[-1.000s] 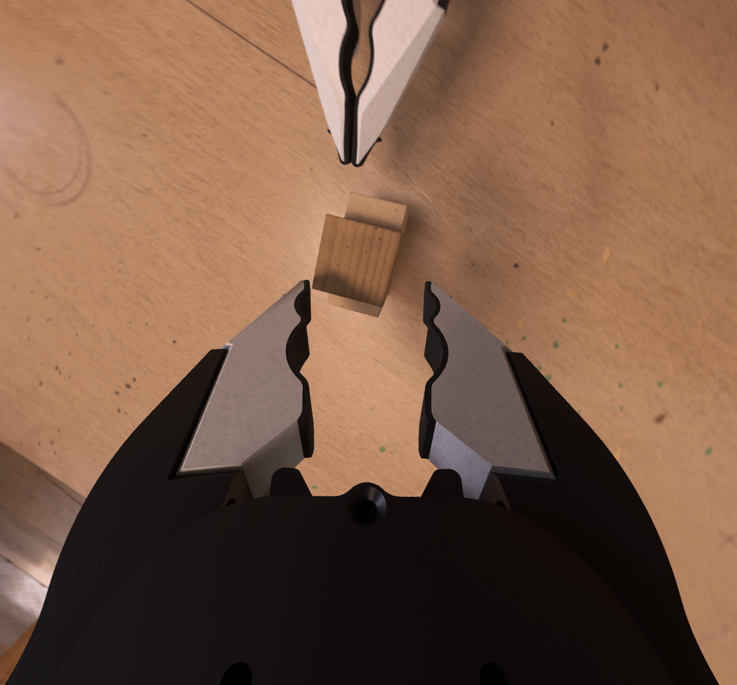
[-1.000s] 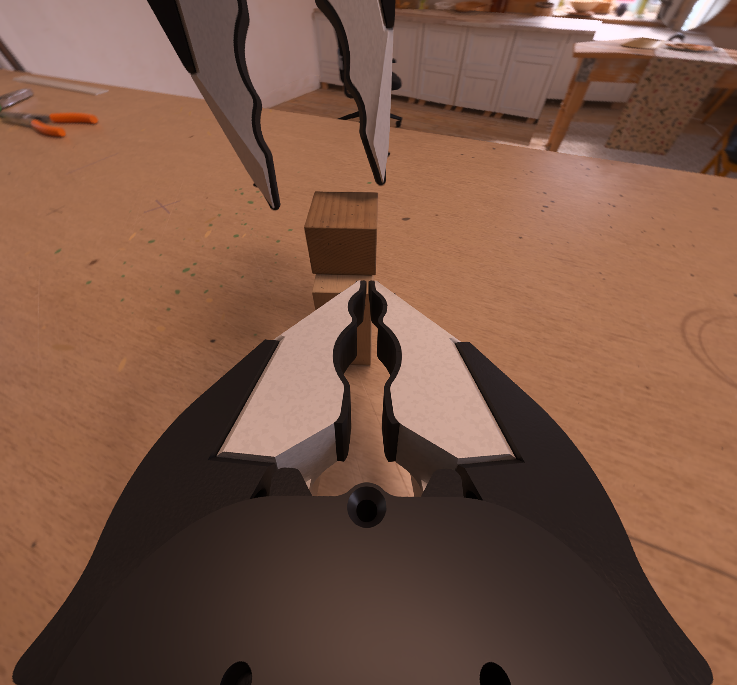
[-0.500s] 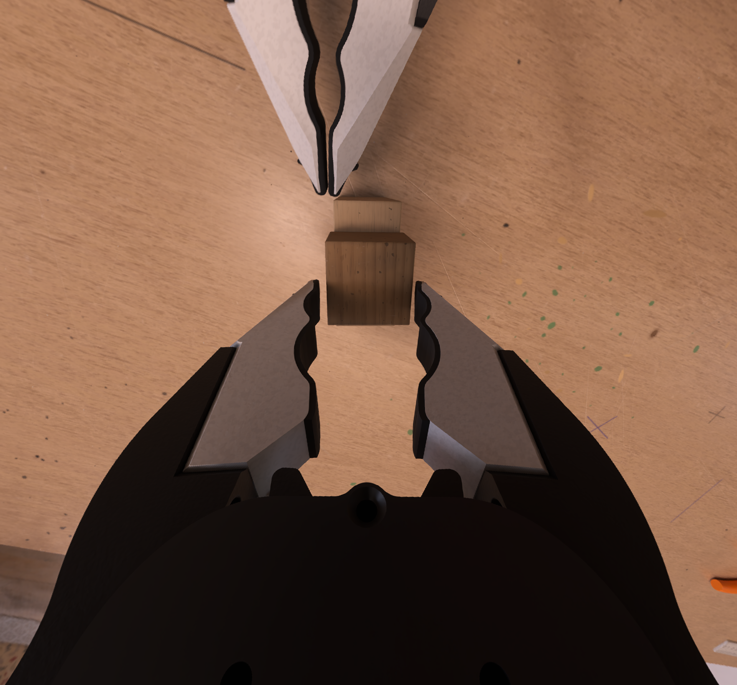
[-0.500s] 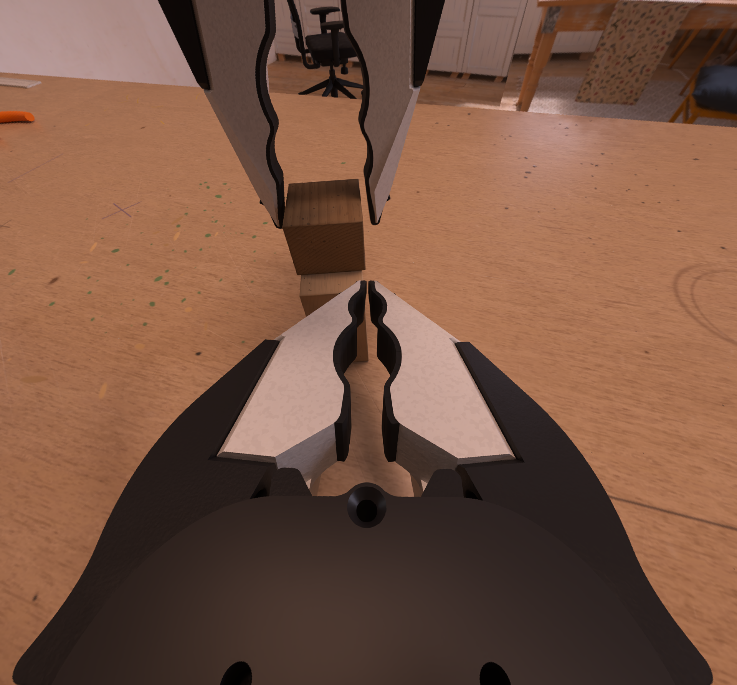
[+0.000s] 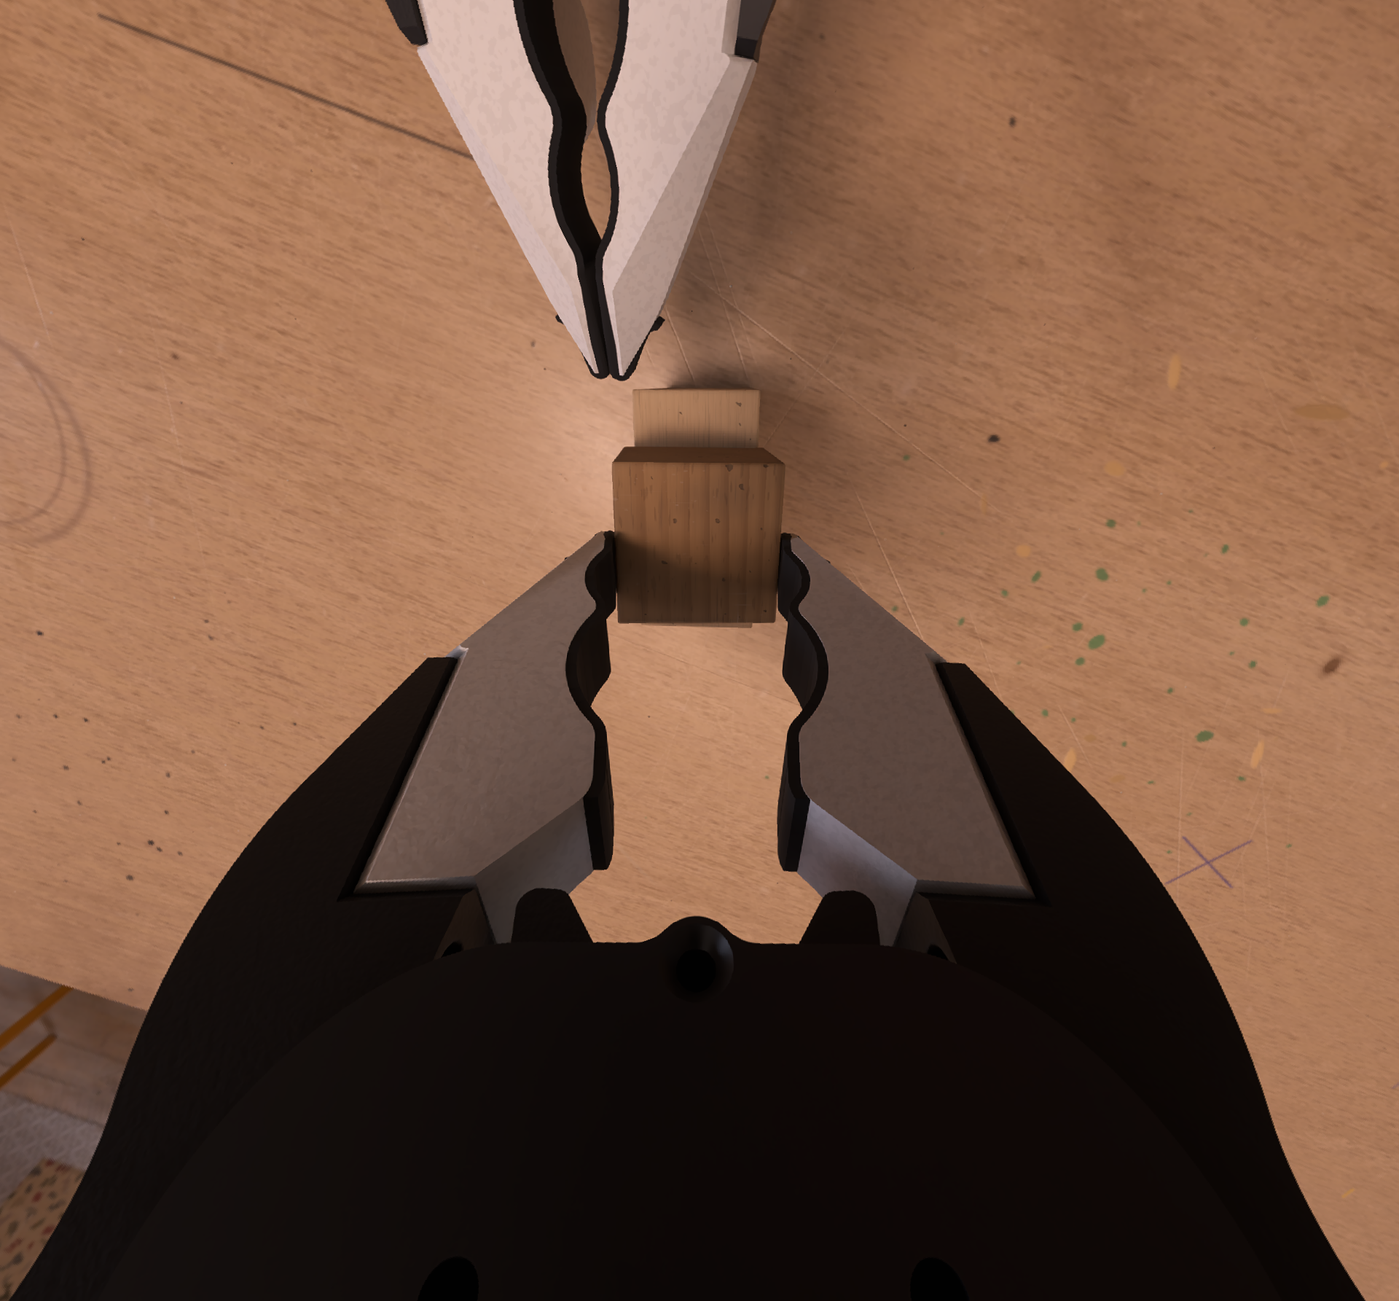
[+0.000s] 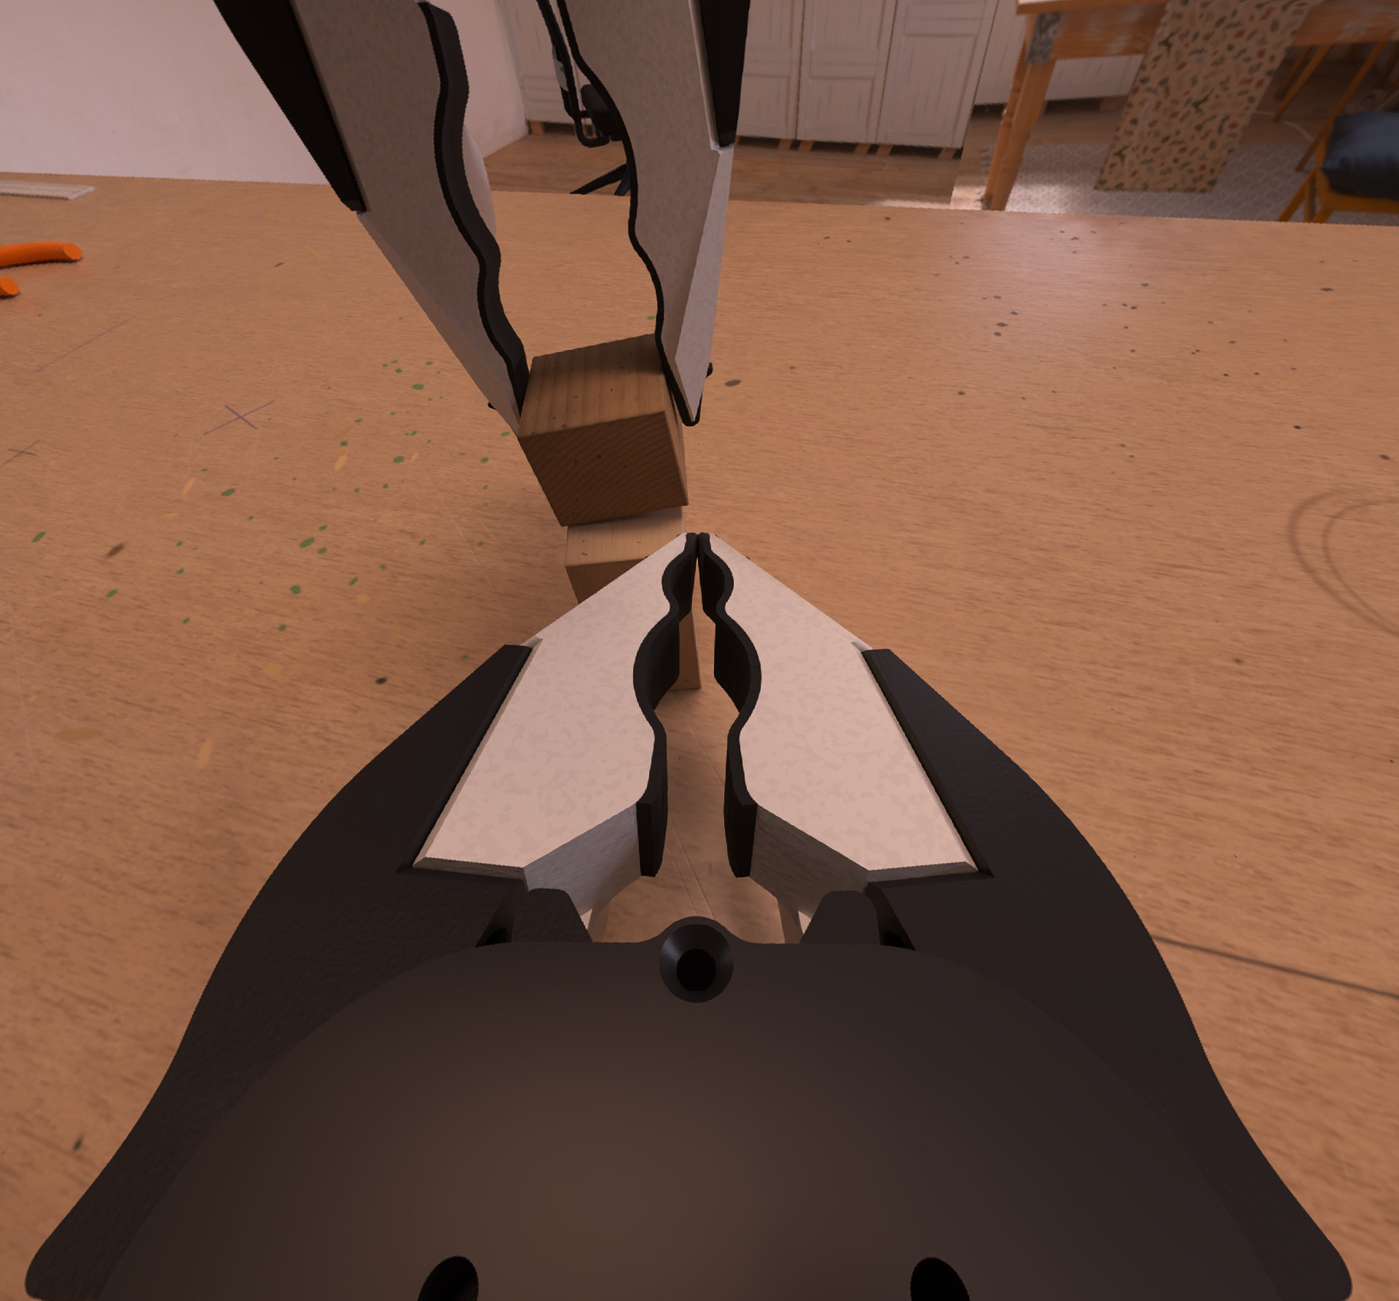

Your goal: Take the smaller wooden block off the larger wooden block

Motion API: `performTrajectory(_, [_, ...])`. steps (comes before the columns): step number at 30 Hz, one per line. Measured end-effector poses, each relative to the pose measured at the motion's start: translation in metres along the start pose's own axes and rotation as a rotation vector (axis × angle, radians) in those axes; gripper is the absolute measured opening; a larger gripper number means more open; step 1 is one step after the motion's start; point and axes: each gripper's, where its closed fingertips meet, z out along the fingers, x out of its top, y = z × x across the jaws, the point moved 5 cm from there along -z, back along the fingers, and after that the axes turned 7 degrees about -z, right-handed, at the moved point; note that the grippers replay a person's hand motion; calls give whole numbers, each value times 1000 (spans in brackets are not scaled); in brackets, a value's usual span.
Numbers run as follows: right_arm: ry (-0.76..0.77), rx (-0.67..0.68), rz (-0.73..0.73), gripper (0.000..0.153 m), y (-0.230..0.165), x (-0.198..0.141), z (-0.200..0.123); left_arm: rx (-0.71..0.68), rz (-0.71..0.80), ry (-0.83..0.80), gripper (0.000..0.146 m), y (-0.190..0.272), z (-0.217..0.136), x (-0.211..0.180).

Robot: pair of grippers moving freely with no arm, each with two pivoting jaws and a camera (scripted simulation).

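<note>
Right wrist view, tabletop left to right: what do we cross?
Orange tool handles → pencilled X mark → darker brown wooden cube, clamped in the left gripper, atop the paler wooden block → dark curved ring marks.

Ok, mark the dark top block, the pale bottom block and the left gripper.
Dark top block (image 6: 606, 466): right wrist view, its tilted front face.
Pale bottom block (image 5: 695, 416): left wrist view, exposed top strip.
Left gripper (image 5: 696, 568): left wrist view, midway between fingertips.
</note>
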Motion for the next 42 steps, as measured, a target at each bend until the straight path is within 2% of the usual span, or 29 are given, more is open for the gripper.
performTrajectory(6, [2, -20, 17, 0, 2, -1, 0, 24, -7, -4, 43, 1, 0, 0])
performTrajectory(15, [-8, -44, 169, 0, -3, -2, 2, 65, -30, 0, 43, 3, 0, 0])
performTrajectory(21, [2, -128, 196, 0, -8, -1, -1, 41, -185, 5, 43, 4, 1, 0])
performTrajectory(24, [11, -156, 222, 0, -9, -2, -3, 32, -334, 18, 43, 4, 2, 3])
performTrajectory(28, [23, -193, 228, 0, -2, -1, -5, 77, -445, 44, 43, 5, 3, 6])
performTrajectory(33, [56, -192, 242, 0, 7, 6, -7, 211, -413, 72, 43, 7, -4, 6])
performTrajectory(42, [45, -194, 231, 0, 2, 3, -3, 137, -400, 74, 43, 9, -6, 12])
